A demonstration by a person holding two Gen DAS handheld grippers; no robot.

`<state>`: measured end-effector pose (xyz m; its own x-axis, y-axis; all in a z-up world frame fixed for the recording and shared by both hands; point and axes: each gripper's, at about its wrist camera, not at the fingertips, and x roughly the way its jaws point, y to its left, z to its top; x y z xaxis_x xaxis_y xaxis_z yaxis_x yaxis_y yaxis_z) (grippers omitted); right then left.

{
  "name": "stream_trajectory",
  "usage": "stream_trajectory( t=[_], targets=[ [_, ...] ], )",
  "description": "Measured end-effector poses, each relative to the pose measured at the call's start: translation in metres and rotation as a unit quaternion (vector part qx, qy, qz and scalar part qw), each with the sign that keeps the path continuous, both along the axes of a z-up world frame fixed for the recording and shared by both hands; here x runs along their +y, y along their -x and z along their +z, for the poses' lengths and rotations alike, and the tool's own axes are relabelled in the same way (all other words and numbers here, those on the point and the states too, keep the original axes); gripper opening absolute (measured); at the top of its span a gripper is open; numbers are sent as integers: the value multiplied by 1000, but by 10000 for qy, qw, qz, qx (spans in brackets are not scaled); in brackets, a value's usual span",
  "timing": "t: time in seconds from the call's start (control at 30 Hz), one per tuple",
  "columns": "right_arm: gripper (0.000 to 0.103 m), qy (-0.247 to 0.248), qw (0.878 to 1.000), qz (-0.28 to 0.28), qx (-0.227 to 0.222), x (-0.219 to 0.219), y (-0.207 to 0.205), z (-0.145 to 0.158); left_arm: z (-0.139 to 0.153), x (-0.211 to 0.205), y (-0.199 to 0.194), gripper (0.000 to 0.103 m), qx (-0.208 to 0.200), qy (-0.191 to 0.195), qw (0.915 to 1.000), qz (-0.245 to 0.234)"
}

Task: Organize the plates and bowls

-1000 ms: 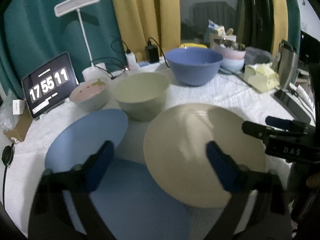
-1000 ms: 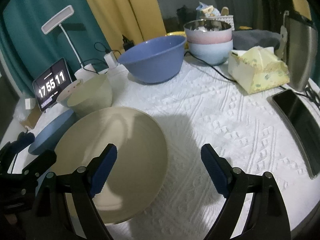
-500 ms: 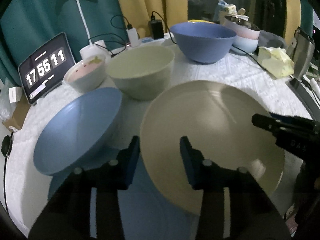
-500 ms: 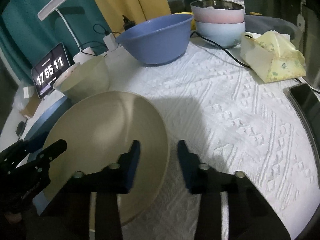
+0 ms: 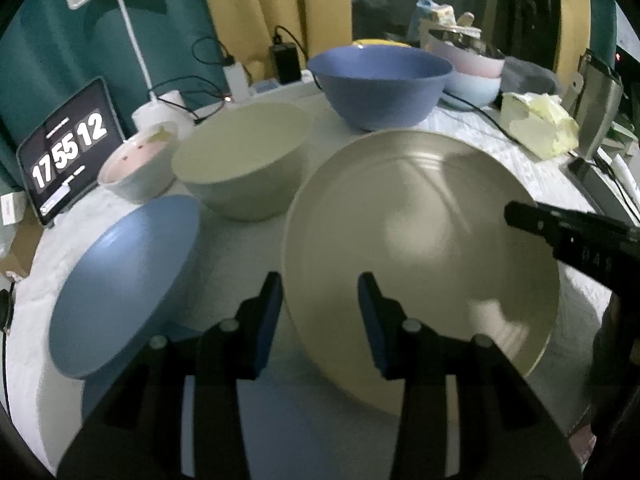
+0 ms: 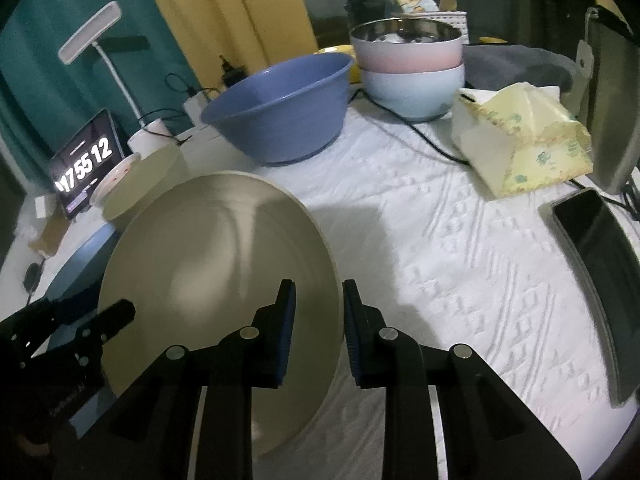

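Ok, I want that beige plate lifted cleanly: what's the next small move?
Probably close both further before lifting: left gripper and right gripper have just been closing astride opposite rims of the beige plate, but gaps show beside each rim.

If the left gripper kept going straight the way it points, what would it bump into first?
Probably the beige plate: its near rim already sits between the left gripper fingers. Depth is hard to judge here.
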<state>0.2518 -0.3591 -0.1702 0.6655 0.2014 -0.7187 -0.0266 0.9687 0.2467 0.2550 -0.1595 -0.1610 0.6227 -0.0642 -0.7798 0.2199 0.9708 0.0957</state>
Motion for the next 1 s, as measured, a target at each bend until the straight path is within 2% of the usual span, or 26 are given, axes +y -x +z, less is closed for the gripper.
stream_trajectory(
  t=[0.27, 0.43, 1.0],
  targets=[
    [26, 111, 9998, -159, -30, -10, -2, -1, -1, -11, -9, 42, 98, 161, 9996, -214],
    [26, 162, 9993, -292, -140, -11, 0, 6, 2, -7, -7, 42, 84, 241, 9996, -142],
    [26, 343, 9985, -164, -394, 27, 20, 39, 31, 35, 24, 42, -443, 612, 9971, 71]
  ],
)
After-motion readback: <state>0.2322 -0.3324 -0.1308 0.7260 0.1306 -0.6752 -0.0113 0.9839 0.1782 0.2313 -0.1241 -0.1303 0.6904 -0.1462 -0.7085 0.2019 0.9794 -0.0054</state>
